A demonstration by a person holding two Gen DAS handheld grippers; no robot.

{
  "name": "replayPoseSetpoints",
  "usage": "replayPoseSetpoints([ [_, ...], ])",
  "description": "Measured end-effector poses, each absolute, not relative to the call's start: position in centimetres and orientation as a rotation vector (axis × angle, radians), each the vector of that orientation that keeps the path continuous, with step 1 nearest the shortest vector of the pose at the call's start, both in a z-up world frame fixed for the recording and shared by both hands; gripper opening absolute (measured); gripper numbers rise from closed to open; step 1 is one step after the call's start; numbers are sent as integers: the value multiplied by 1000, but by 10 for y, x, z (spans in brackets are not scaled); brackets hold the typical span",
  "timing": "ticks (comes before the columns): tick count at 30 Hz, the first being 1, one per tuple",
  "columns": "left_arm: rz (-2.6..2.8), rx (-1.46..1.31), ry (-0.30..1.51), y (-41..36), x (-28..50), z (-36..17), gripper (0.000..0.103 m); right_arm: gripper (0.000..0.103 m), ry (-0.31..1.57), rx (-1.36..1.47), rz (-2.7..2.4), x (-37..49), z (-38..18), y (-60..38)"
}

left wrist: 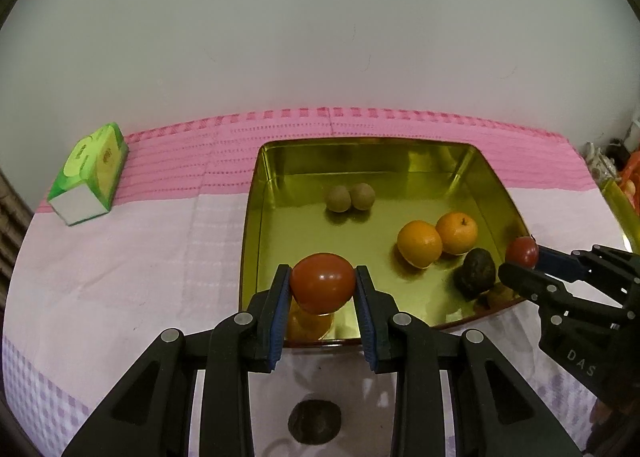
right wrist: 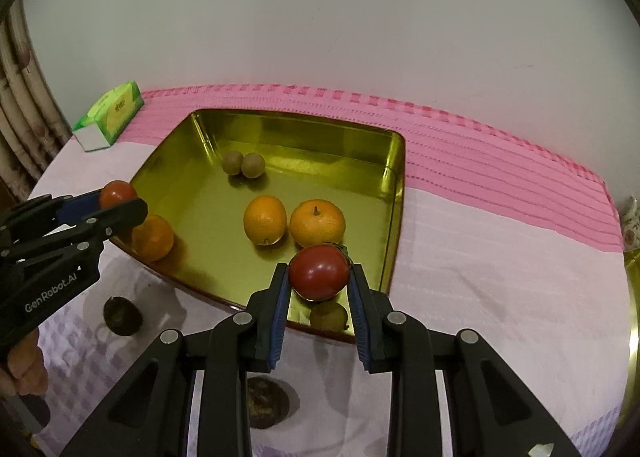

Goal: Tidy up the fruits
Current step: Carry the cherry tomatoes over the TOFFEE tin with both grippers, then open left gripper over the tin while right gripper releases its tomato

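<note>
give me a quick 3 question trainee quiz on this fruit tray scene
1. True or false: each gripper is shut on a tomato.
2. How many small brown round fruits sit together at the tray's far side?
3. The green tissue box lies: A) in the tray B) on the cloth outside the tray C) in a gripper

Key:
1. True: left gripper holds a tomato; right gripper holds another tomato.
2. Two, in the gold tray.
3. B: tissue box, cloth.

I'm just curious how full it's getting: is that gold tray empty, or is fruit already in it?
Partly filled: the gold tray holds two oranges, two small brown fruits and more near its front edge.
</note>
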State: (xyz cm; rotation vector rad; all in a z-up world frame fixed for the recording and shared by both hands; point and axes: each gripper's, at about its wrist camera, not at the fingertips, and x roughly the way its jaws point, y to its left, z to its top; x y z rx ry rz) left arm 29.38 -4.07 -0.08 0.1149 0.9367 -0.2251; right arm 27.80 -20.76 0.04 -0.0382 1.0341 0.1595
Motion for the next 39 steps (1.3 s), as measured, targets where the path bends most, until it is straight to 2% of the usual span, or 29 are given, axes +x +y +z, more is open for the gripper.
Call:
replayPoseSetpoints([
  [20,-216,126,999,-44,304,-28,33,29,1076,-31,169,290,-13,-207],
  [23,-224,114,1002,-43,305,-28,39,34,1070,-40,166,290,-13,-207],
  [25,-215,105,1004,-42,306,-28,53,38,1069,-35,167,290,-12,-207],
  [39,-201,119,987,-42,289,-19,55,41,1047,-27,159,276,-1,-208],
])
